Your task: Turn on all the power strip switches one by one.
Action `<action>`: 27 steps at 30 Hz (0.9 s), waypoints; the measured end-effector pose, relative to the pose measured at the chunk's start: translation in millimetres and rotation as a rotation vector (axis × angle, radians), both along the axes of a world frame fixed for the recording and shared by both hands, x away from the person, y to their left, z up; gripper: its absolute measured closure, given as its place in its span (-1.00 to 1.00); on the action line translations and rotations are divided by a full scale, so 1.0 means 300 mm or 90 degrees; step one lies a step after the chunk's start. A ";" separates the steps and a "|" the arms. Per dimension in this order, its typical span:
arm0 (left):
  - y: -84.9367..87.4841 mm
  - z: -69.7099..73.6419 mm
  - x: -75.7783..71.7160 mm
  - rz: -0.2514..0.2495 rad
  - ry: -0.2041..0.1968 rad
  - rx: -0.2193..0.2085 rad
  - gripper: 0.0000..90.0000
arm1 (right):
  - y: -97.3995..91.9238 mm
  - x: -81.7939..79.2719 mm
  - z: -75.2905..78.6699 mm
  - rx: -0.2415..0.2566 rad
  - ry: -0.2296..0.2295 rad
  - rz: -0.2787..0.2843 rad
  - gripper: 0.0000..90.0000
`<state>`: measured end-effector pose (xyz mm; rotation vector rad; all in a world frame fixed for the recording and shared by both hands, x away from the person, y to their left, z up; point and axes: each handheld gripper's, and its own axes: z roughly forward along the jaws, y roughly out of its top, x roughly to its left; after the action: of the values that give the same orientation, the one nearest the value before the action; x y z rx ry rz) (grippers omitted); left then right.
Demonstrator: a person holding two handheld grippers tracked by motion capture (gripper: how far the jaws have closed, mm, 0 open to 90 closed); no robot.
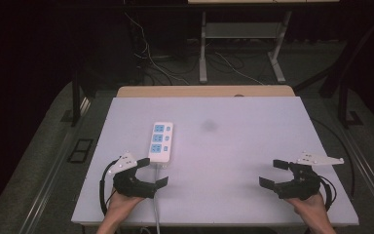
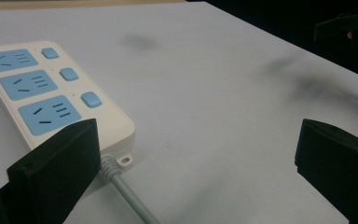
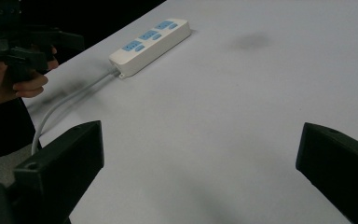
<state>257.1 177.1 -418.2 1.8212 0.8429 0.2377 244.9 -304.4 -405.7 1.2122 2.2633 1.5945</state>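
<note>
Approaching power strip [image 1: 160, 141] on desk [image 1: 233, 146]: left gripper [image 1: 152, 171] fingers wide open, empty, beside cord end; right gripper [image 1: 273, 173] open, empty, well apart. Next likely: close in, grasp strip.

We seem to be in a lab or test room, not a home. Our table [image 1: 253, 146] is a plain white board set on a wooden top, lit from above while all around it stays dark. Black curtains close off the back. Behind the table we see the metal legs of a stand [image 1: 203, 48] and loose cables [image 1: 151, 58] strewn over a grey carpet [image 1: 44, 161]. A floor socket [image 1: 80, 150] sits in the carpet at the left.
</note>
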 end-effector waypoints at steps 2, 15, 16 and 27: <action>0.000 0.000 0.000 0.000 0.000 0.000 -1.00 | -0.001 0.003 -0.003 0.002 0.006 0.003 -0.99; 0.005 0.006 -0.003 0.010 0.014 0.007 -1.00 | 0.000 0.005 -0.008 -0.003 0.010 0.007 -0.99; 0.005 0.006 -0.003 0.010 0.014 0.007 -1.00 | 0.000 0.005 -0.008 -0.003 0.011 0.008 -0.99; 0.006 0.022 -0.029 0.010 0.015 0.016 -1.00 | 0.007 0.011 -0.008 -0.012 0.026 0.024 -0.99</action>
<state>248.4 178.9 -411.6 1.8444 0.8747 0.2378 248.1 -302.3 -408.1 1.2163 2.3340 1.5707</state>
